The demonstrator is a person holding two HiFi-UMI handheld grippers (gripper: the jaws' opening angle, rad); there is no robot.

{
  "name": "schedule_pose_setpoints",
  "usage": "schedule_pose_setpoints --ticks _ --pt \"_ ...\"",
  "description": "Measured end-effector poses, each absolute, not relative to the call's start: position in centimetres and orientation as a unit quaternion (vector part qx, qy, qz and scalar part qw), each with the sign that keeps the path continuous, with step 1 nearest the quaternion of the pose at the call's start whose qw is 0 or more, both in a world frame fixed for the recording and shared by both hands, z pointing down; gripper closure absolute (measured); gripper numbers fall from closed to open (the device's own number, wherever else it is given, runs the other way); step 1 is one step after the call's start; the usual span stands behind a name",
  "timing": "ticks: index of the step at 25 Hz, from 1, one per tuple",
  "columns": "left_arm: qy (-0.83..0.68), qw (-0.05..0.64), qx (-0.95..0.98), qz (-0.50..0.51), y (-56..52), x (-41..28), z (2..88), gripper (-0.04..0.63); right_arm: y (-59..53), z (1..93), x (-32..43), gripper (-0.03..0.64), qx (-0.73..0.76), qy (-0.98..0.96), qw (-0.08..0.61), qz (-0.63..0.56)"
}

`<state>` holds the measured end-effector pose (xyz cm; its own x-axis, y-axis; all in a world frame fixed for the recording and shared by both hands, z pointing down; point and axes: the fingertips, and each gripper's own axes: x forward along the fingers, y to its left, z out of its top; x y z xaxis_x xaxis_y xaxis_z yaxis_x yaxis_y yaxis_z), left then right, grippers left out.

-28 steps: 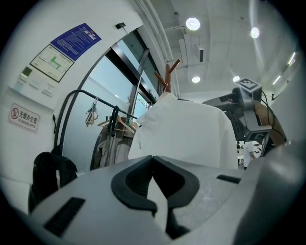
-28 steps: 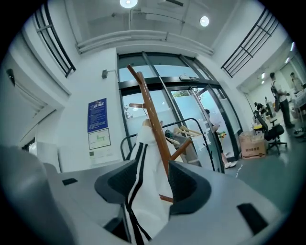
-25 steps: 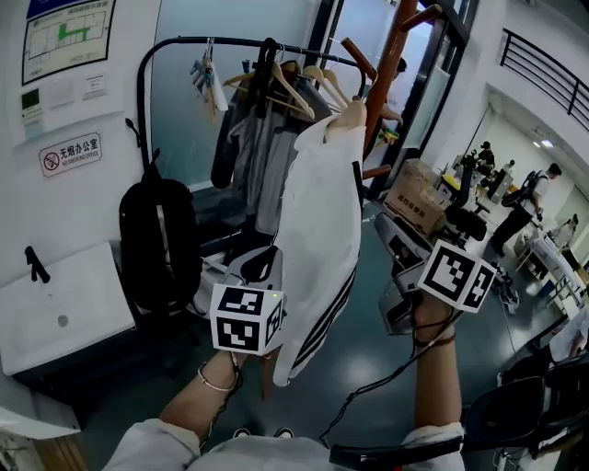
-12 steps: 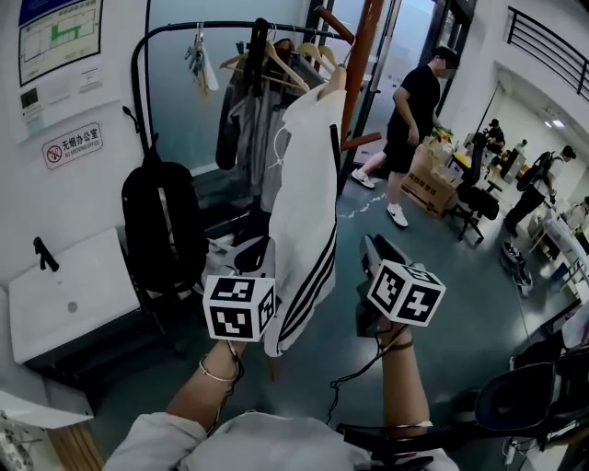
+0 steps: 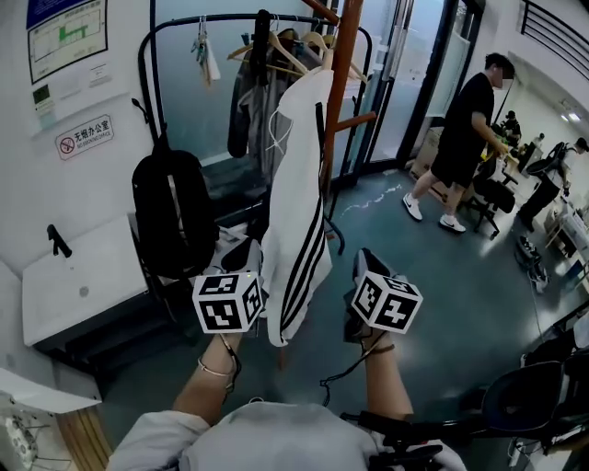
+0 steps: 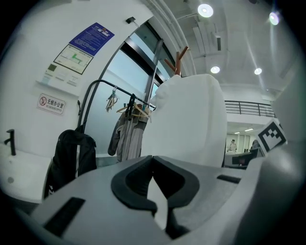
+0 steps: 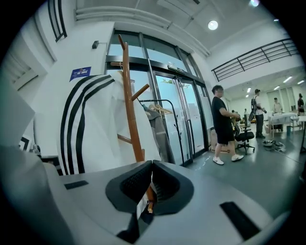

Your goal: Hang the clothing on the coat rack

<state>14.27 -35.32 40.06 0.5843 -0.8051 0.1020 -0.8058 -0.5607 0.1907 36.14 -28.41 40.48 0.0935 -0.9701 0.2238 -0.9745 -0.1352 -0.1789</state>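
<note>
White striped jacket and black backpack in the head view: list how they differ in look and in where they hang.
The white jacket is pale with black stripes down it; the backpack is black all over. The jacket hangs long and limp from the wooden coat rack; the backpack is bulky and hangs by the left end of the black clothes rail. Both hang upright, side by side.

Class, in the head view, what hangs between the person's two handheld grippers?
The head view shows the lower part of a white, black-striped jacket hanging between the left gripper and the right gripper.
</note>
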Motion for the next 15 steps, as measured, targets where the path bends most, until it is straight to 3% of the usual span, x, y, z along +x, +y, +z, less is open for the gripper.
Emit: schedule_pose_setpoints --ticks 6,15 --pt "-0.460 0.117 0.880 0.007 -34.4 14.2 41.2 0.588 -27.5 44.6 35.2 0.592 0.723 -0.665 0.001 0.190" --pt "-0.454 0.112 0.884 0.003 -33.8 15.0 41.4 0.588 -27.2 43.9 34.1 0.594 0.721 -0.675 0.033 0.153"
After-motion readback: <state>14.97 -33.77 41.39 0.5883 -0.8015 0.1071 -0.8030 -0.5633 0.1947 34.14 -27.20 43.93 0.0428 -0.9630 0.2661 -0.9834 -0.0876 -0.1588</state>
